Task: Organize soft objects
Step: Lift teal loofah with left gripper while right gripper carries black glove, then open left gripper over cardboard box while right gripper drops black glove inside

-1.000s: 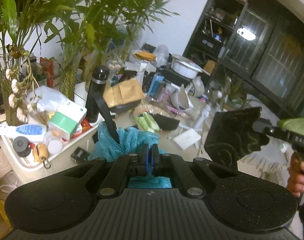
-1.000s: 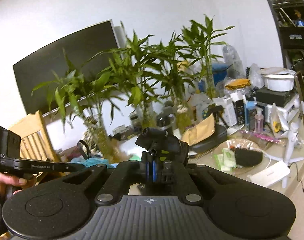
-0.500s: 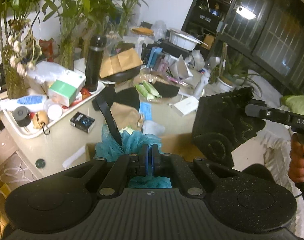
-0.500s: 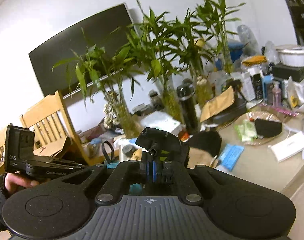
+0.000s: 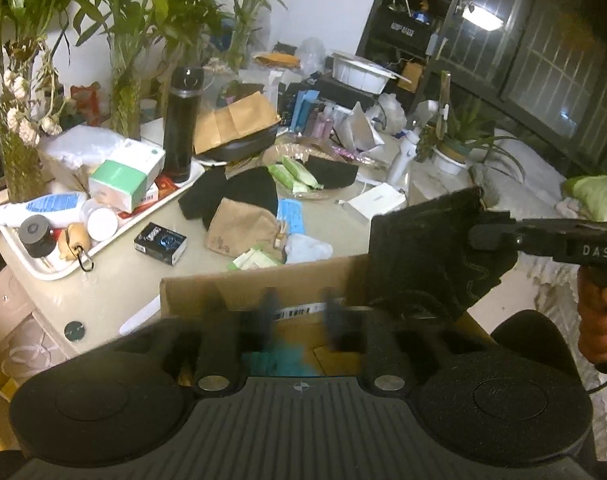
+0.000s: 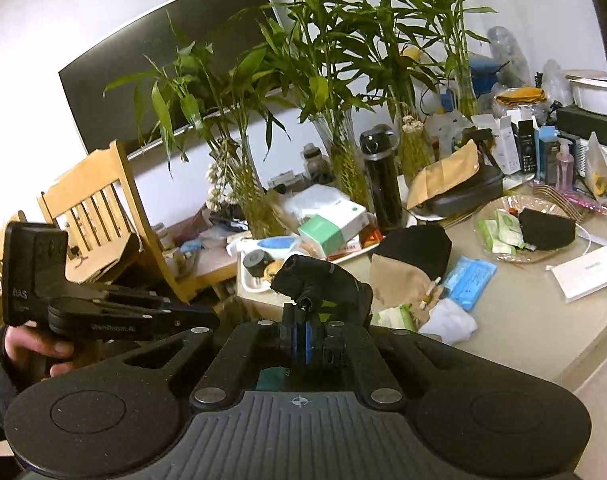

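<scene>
My left gripper (image 5: 297, 312) is open over a cardboard box (image 5: 263, 284); its fingers are motion-blurred. A teal mesh sponge (image 5: 271, 358) lies below them inside the box. My right gripper (image 6: 299, 320) is shut on a black glove (image 6: 323, 280). In the left wrist view the glove (image 5: 431, 256) hangs over the box's right side. More soft things lie on the table: a black cloth (image 5: 239, 192), a tan pouch (image 5: 239, 228), a white cloth (image 5: 307, 246).
A white tray (image 5: 35, 256) with bottles and boxes sits at the left. Bamboo vases (image 5: 19, 128), a black flask (image 5: 181, 124) and packets crowd the table's back. A wooden chair (image 6: 103, 208) stands left of the table.
My left gripper has opened and let go of the teal sponge, which dropped into the box. Both grippers moved back from the table, over the box.
</scene>
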A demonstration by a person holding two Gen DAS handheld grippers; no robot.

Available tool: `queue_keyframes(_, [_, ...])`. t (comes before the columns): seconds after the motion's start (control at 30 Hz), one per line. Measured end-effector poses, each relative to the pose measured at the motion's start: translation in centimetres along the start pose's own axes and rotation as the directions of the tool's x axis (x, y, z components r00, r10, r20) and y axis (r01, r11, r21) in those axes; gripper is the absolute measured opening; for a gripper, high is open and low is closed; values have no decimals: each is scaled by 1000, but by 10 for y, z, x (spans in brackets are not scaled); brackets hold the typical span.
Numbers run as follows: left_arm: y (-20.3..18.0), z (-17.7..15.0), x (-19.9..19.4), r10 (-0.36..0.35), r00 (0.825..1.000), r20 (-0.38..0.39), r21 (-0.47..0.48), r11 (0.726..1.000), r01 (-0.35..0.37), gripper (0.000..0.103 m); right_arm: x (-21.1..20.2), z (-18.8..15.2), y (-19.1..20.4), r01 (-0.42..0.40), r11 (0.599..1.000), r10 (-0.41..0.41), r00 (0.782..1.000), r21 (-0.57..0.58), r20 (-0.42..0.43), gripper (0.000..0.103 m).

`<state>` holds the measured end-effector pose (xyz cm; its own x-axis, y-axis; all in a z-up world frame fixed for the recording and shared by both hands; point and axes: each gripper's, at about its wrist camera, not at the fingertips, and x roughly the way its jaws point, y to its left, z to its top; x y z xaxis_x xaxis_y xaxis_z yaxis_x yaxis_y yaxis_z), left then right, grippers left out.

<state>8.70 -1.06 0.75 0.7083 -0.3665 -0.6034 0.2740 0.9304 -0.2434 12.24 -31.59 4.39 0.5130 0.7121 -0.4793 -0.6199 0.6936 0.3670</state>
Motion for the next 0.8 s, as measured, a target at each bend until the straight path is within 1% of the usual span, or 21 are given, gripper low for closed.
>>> queue_keyframes(0.03, [0, -2, -3, 4, 1000, 18, -4, 1000, -4, 52, 0, -1, -1, 1, 1000, -1, 1000, -1, -4, 6])
queue_keyframes(0.07, [1, -3, -6, 8, 999, 35, -10, 1000, -8, 53, 0, -1, -2, 6, 1000, -6, 1000, -4, -8, 6])
queue_keyframes(0.1, [2, -5, -9, 12, 999, 42, -14, 1000, -12, 53, 0, -3, -3, 14, 1000, -14, 1000, -7, -11, 6])
queue_keyframes(0.33, [10, -11, -26, 76, 997, 27, -42, 996, -75, 54, -2, -11, -5, 29, 999, -30, 999, -19, -27, 6])
queue_keyframes(0.53, [18, -15, -44, 115, 993, 32, -80, 990, -112, 54, -6, -11, -4, 50, 998, -51, 999, -38, -17, 6])
queue_keyframes(0.57, [18, -15, -46, 120, 992, 32, -85, 989, -117, 54, -5, -10, -2, 48, 998, -48, 999, -44, -14, 7])
queue_keyframes(0.6, [19, -15, -47, 124, 992, 32, -90, 989, -121, 54, -5, -9, 0, 36, 998, -37, 999, -47, -12, 10])
queue_keyframes(0.63, [19, -15, -49, 128, 991, 30, -97, 987, -125, 54, -4, -9, 3, 10, 999, -11, 1000, -47, -10, 10])
queue_keyframes(0.67, [19, -16, -51, 132, 991, 28, -102, 986, -129, 54, -4, -8, 4, 1, 999, -1, 1000, -46, -11, 20])
queue_keyframes(0.7, [18, -17, -53, 138, 990, 27, -109, 985, -134, 54, -4, -7, 4, 19, 999, -19, 1000, -47, -8, 35])
queue_keyframes(0.73, [18, -17, -56, 142, 989, 27, -114, 984, -138, 54, -6, -6, 3, 61, 997, -60, 998, -53, 8, 43])
queue_keyframes(0.8, [17, -18, -62, 145, 989, 31, -117, 983, -141, 54, -11, -6, -1, 114, 992, -112, 993, -49, 34, 65])
